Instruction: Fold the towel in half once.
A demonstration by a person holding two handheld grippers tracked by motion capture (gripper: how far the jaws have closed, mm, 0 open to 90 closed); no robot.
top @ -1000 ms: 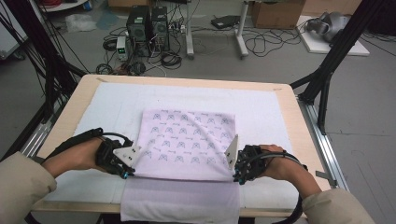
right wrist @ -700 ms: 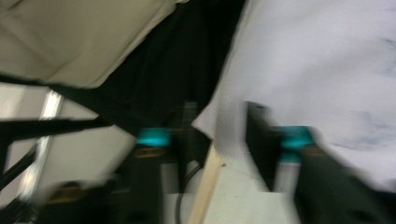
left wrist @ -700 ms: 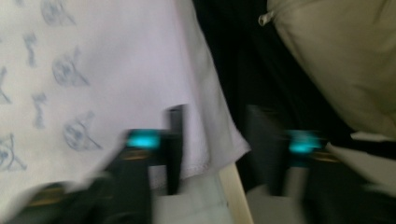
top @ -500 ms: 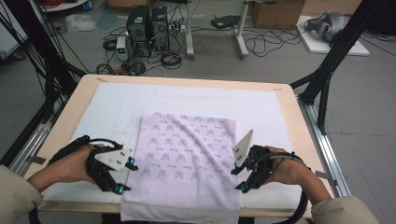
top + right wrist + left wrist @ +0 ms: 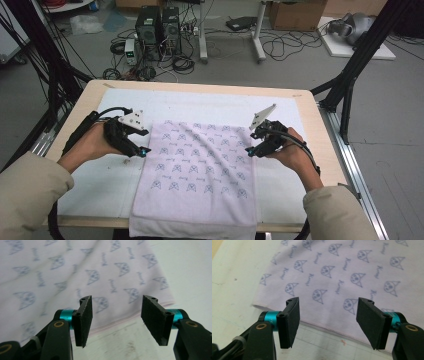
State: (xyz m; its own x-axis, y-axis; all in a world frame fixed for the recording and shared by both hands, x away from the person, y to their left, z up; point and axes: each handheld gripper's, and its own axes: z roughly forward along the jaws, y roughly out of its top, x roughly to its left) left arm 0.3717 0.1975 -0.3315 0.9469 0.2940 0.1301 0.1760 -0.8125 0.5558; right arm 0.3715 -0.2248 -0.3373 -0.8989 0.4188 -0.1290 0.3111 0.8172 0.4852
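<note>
high view: towel [image 5: 197, 172] lies flat on the table [image 5: 320, 145], near edge hanging off, left gripper [image 5: 141, 150] and right gripper [image 5: 251, 149] at its 2 sides. left gripper view: jaws just opened, nothing held. right gripper view: same. looks like spreading's done, maybe a fold left.

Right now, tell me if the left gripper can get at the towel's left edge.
Probably yes. The left gripper sits just beside the left edge of the towel, its fingers open with nothing between them. In the left gripper view the hem lies right ahead on the bare white mat, nothing blocking.
</note>
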